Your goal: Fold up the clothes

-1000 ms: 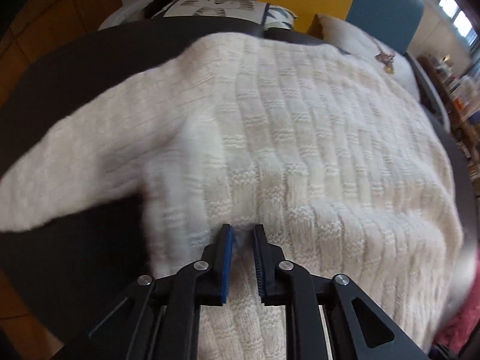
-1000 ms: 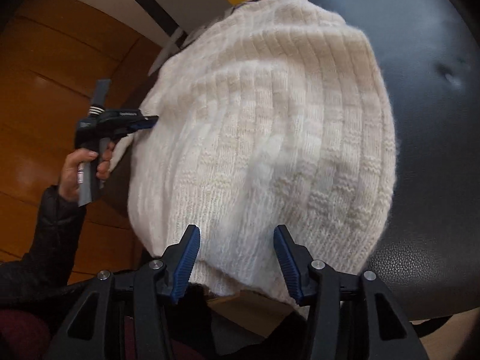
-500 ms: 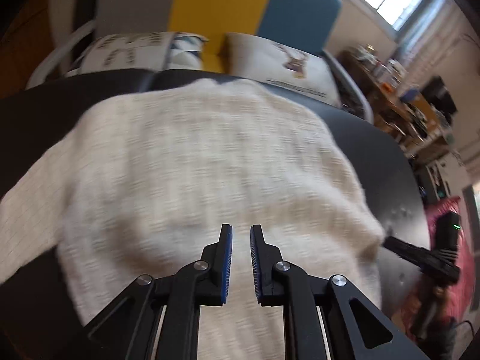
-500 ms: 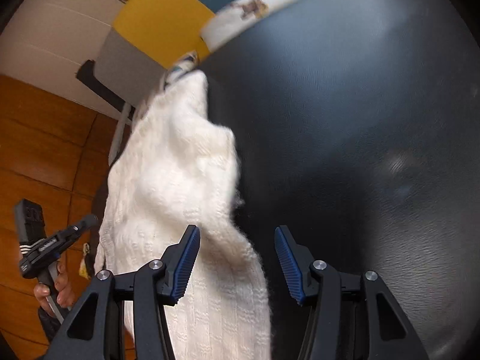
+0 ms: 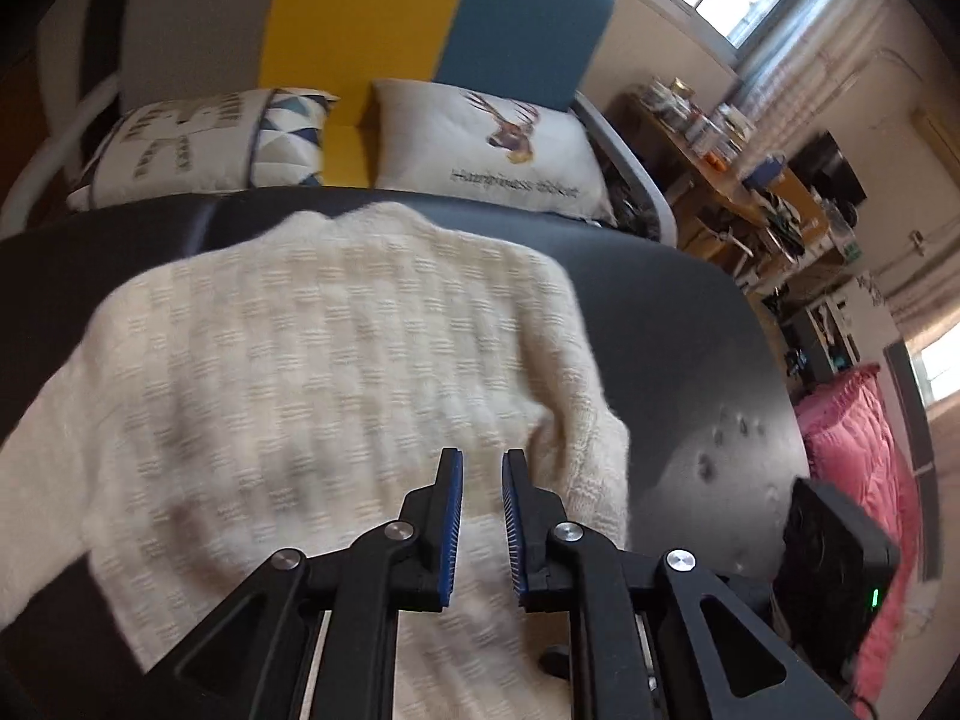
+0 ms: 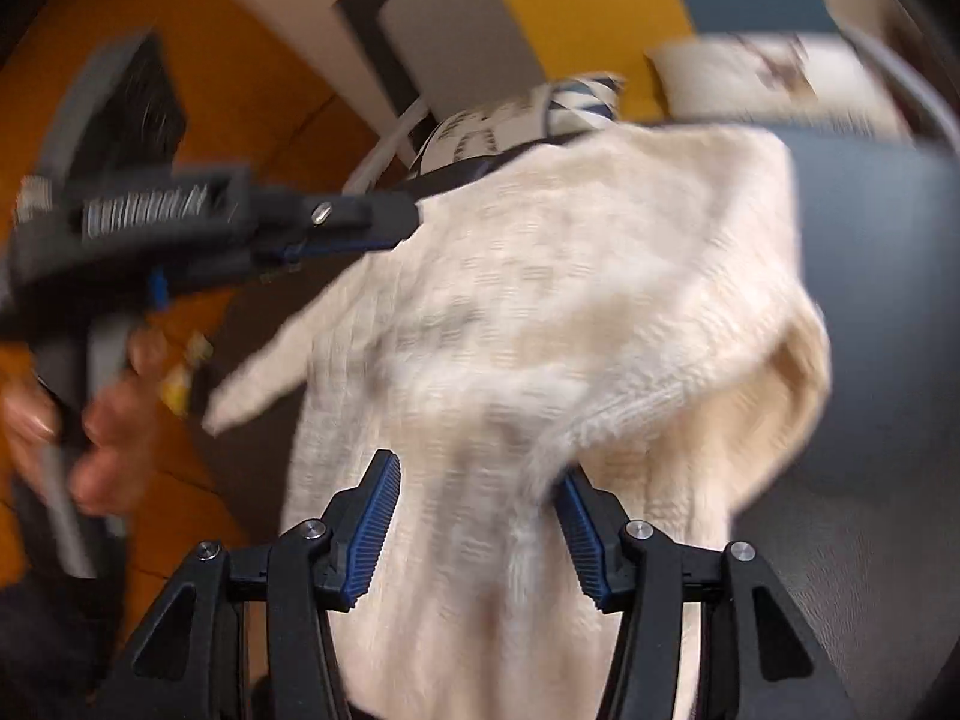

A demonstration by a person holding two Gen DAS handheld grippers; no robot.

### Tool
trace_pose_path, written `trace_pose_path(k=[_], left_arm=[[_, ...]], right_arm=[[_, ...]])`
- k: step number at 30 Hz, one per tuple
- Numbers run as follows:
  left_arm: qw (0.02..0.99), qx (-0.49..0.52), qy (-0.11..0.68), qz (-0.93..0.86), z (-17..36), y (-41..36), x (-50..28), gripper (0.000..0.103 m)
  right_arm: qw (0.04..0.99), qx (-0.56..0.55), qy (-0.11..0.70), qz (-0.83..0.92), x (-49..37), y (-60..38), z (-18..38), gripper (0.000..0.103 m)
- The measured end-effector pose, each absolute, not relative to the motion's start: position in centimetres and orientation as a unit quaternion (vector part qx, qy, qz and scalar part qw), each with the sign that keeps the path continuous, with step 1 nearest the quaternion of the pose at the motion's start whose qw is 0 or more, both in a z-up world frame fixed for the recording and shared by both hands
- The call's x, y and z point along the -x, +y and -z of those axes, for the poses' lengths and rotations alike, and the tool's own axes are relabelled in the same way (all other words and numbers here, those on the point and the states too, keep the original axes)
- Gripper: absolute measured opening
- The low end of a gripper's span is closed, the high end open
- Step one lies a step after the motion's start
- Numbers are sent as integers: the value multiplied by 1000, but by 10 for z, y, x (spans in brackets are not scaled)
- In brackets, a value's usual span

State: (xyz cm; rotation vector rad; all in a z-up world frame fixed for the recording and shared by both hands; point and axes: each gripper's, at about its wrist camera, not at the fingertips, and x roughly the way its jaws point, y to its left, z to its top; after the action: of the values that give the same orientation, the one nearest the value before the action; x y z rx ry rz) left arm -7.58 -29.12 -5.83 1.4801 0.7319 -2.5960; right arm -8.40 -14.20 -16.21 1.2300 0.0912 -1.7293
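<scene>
- The cream knitted sweater (image 5: 312,372) lies spread on a dark, round leather surface (image 5: 690,348); its right part is turned over on itself, and one sleeve (image 6: 264,378) hangs over the left edge of the surface.
- The left gripper (image 5: 482,468) is above the sweater with its blue pads almost together. A narrow gap stays between them and nothing is caught in it.
- The right gripper (image 6: 480,480) has its jaws apart. A bunch of the sweater lies between them, but because of blur I cannot tell if the pads press on it.
- A hand (image 6: 90,420) carries the left gripper.
- Behind the surface are two printed cushions (image 5: 486,150) on a sofa (image 5: 360,18).
</scene>
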Motion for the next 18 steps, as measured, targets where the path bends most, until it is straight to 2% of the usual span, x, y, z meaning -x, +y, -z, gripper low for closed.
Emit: trace_pose_path(k=[2, 7, 12, 18], left_arm=[[53, -480, 245, 841, 58, -317, 51, 15], [90, -476, 253, 837, 58, -366, 0, 15], [100, -458, 277, 839, 56, -396, -40, 18], [54, -466, 293, 833, 75, -370, -30, 18]], right_arm=[[490, -496, 96, 710, 57, -170, 165, 54], [500, -503, 185, 680, 5, -228, 204, 53], [528, -515, 134, 662, -12, -196, 204, 52], [507, -493, 37, 706, 9, -94, 148, 52]])
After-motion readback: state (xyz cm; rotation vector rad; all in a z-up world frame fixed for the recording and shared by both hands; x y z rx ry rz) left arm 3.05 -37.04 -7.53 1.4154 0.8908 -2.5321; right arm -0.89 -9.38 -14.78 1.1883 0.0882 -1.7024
